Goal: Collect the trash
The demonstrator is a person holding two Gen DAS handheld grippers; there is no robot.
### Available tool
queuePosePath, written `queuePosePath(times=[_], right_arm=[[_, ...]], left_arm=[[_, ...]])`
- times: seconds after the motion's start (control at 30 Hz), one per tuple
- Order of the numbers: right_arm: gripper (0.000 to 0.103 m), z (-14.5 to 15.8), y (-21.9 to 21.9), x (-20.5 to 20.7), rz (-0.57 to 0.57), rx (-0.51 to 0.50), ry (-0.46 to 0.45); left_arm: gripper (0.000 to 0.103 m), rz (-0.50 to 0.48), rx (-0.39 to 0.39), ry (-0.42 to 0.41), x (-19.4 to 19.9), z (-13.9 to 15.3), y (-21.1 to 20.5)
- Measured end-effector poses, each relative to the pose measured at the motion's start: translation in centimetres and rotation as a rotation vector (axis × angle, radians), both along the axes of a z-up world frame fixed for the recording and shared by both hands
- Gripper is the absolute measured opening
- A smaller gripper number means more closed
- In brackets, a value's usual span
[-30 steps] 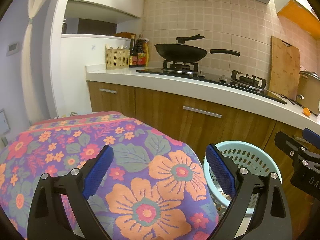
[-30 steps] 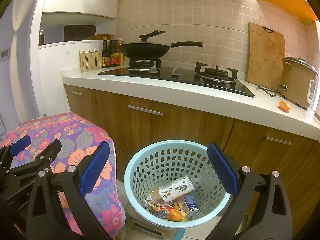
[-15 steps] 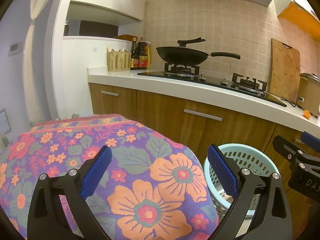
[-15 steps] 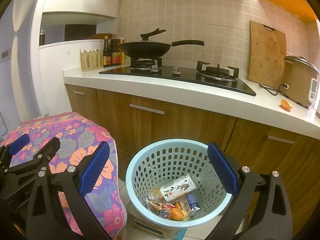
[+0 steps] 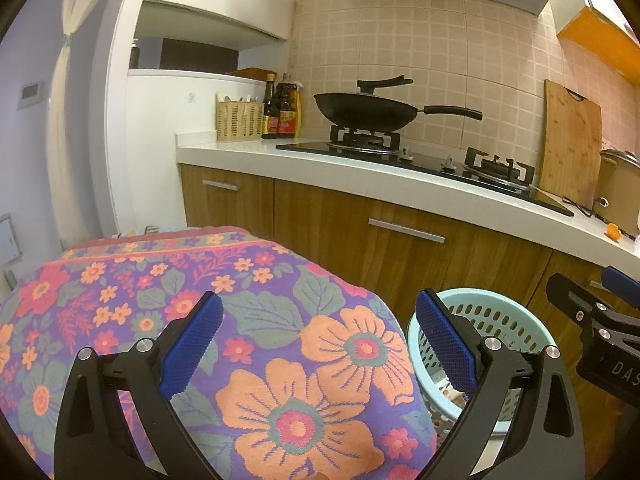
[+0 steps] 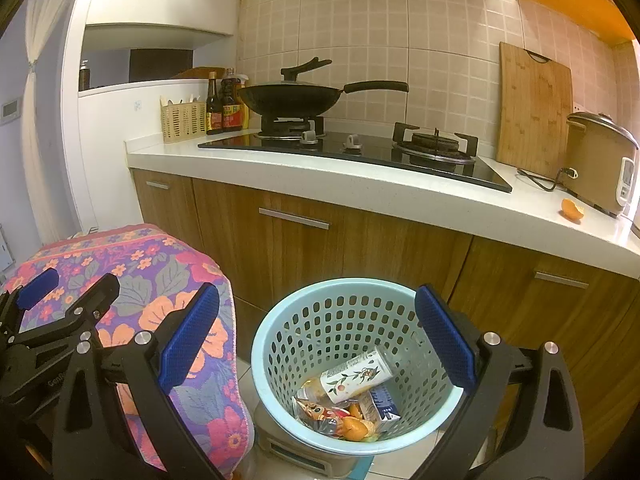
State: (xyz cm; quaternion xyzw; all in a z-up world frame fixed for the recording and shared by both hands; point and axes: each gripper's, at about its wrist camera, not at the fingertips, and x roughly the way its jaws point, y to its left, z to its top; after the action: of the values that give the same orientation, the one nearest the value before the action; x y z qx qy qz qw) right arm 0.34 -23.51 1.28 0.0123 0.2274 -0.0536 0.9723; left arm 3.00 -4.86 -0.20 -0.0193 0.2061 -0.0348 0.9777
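Basket (image 6: 280, 344): sitting on floor w/ bottle (image 6: 356, 372) & wrappers lying inside
Peel (image 6: 572, 209): lying on counter (image 6: 360, 188) above basket
R gripper (image 6: 316, 344): hovering over basket; spread wide, holding nothing
L gripper (image 5: 320, 344): hanging beside basket over floral cloth (image 5: 280, 320); also spread, unloaded

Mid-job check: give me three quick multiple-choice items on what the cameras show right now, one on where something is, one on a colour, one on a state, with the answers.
1. Where is the orange peel?
A. on the white countertop near the rice cooker
B. on the floral cloth
C. inside the wok

2. What colour is the trash basket?
A. red
B. light blue
C. black

3. How are the right gripper fingers?
A. shut on a carton
B. shut on nothing
C. spread open, holding nothing

Answers: 1 A, the peel lies on the counter beside the cooker. 2 B, its perforated wall is pale blue. 3 C, the blue pads stand wide apart with only the basket seen between them.
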Motion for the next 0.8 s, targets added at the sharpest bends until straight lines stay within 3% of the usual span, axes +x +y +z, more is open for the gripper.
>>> queuePosePath(times=[0.8], right_arm=[[0.094, -0.11, -0.01, 0.08, 0.004, 0.009, 0.004]], left_arm=[[0.095, 0.003, 0.008, -0.002, 0.01, -0.13, -0.24]])
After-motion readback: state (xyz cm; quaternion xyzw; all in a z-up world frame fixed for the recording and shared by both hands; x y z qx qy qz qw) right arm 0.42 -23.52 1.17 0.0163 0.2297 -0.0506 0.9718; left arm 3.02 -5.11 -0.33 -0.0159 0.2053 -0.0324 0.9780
